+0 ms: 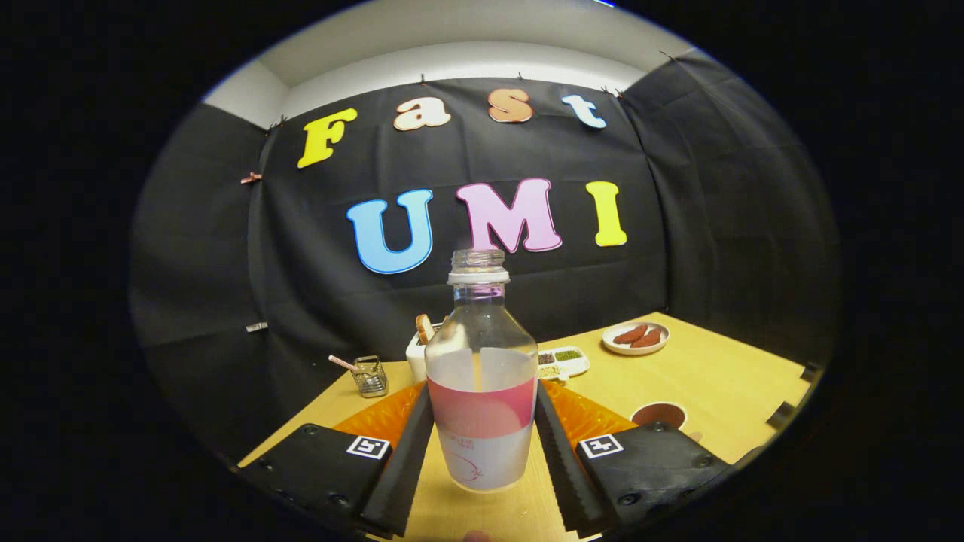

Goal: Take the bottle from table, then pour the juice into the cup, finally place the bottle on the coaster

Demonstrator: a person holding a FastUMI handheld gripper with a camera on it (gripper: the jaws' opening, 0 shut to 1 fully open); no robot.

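Gripper view: bottle upright, clamped between claw fingers.

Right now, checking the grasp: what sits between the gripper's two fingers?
In the gripper view, the clear uncapped plastic bottle stands between the fingers, which press its sides.

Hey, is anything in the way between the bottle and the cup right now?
Nothing visible blocks it. The gripper is shut on the bottle, uncapped and upright. The cup sits on bare table beyond the fingers, right of the bottle.
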